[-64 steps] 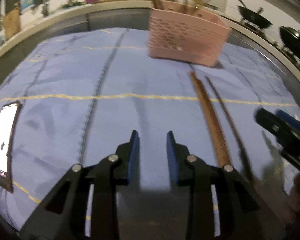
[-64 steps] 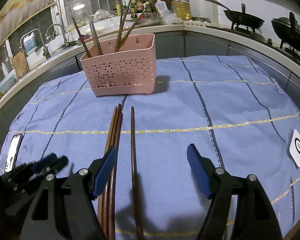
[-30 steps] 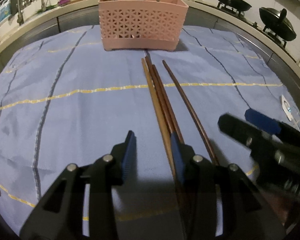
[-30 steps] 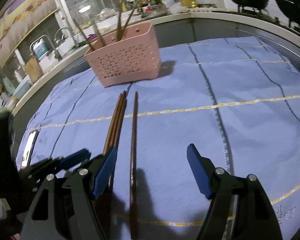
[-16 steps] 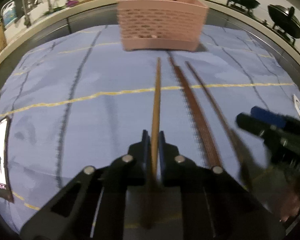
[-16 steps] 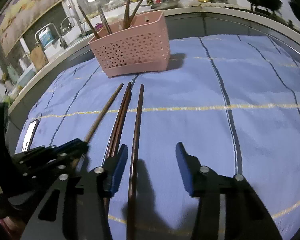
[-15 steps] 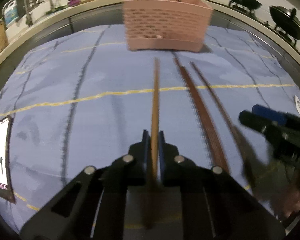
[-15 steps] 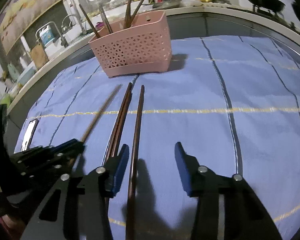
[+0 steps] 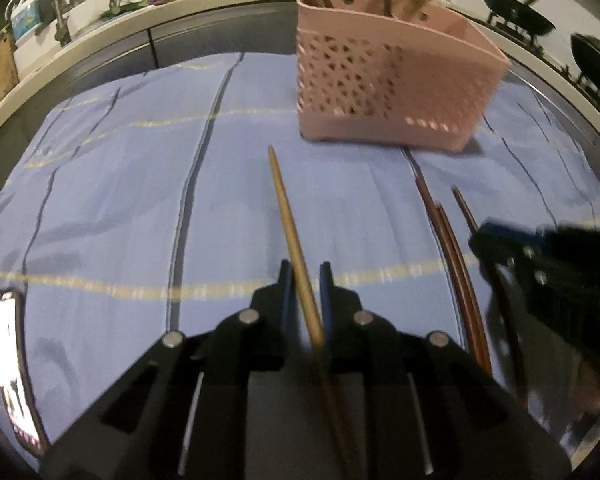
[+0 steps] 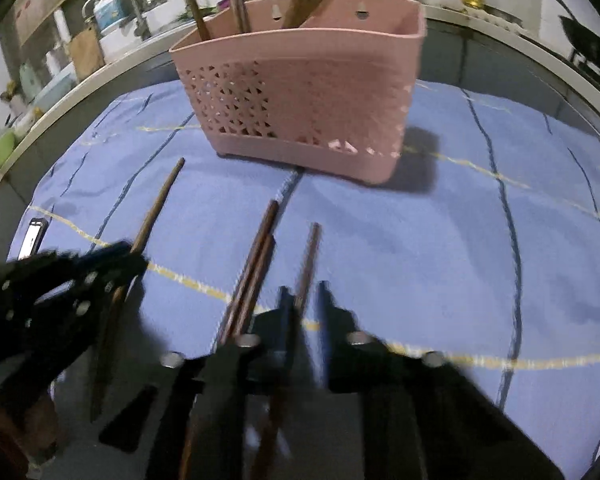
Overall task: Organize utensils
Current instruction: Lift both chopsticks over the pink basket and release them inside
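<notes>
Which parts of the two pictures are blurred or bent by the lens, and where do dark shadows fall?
Left wrist view: the pink basket is smeared by motion, the right gripper is blurred, and the counter edge bows from fisheye. Right wrist view: the left gripper is smeared, the basket casts a dark shadow on the blue cloth, and the bottom is dim.

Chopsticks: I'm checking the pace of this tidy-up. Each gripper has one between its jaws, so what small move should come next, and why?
Probably lift both and carry them toward the pink basket. The left gripper is shut on a light chopstick and the right gripper on a dark chopstick, both aimed at the basket, which already holds others upright. Two chopsticks remain on the cloth.
</notes>
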Motion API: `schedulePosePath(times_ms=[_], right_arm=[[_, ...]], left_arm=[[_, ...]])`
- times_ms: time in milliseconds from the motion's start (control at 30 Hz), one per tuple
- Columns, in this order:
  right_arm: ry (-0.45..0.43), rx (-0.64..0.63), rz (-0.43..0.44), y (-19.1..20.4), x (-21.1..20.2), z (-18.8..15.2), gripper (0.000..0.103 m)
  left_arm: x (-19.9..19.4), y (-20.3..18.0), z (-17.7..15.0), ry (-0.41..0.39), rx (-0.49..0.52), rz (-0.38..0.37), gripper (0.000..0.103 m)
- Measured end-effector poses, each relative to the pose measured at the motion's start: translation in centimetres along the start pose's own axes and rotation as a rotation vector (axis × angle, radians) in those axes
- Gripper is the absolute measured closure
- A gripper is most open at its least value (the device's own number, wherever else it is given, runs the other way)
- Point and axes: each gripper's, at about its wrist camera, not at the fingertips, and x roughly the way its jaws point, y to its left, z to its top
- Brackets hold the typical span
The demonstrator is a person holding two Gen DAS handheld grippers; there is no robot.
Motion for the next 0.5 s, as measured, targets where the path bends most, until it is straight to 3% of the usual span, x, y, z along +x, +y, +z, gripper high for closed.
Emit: schedulePosePath(times_ms=[167, 267, 500], right_arm=[[0.024, -0.010, 0.052, -0.2, 0.2, 0.9, 0.099], [-0.032, 0.005, 0.105, -0.9, -2.0, 1.3, 0.099], [-0.259, -0.012, 0.269, -0.8, -11.0, 4.0, 0.099]], left_arm=[[1.1, 0.1, 2.4, 0.020, -0.010, -0.053, 0.098], [-0.7, 0.7, 3.1, -0.018, -0.029, -0.107, 0.098], [-11.3, 1.3, 6.0, -0.277, -0.041, -0.249, 0.098]])
